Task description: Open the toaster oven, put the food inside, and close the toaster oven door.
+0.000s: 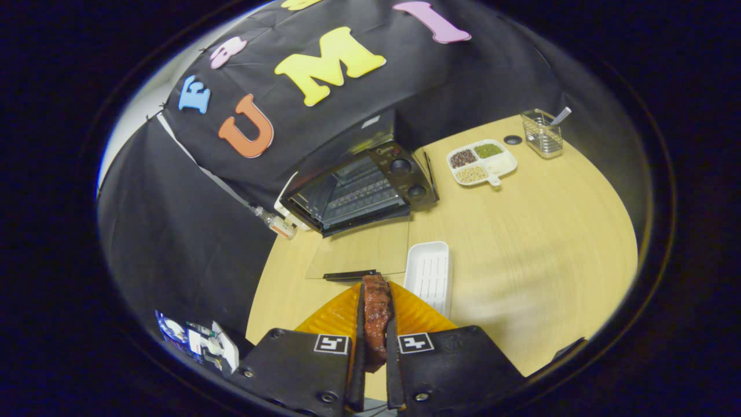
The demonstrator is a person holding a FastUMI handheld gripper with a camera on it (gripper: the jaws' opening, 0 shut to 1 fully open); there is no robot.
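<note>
The camera rides on the claw (375, 301), high above the wooden surface (538, 260), looking forward and down along both fingers toward the far toaster oven (362, 188) and the wall behind

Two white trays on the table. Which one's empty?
The ribbed white tray just ahead of the jaws, beside the orange plate, is empty. The divided tray beyond it, near the wire basket, holds beans and grains.

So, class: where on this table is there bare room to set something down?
The widest bare patch of table lies between the white tray, divided snack dish and wire basket. It is crowded around the open toaster oven, its lowered glass door, and the gripper clamping meat.
</note>
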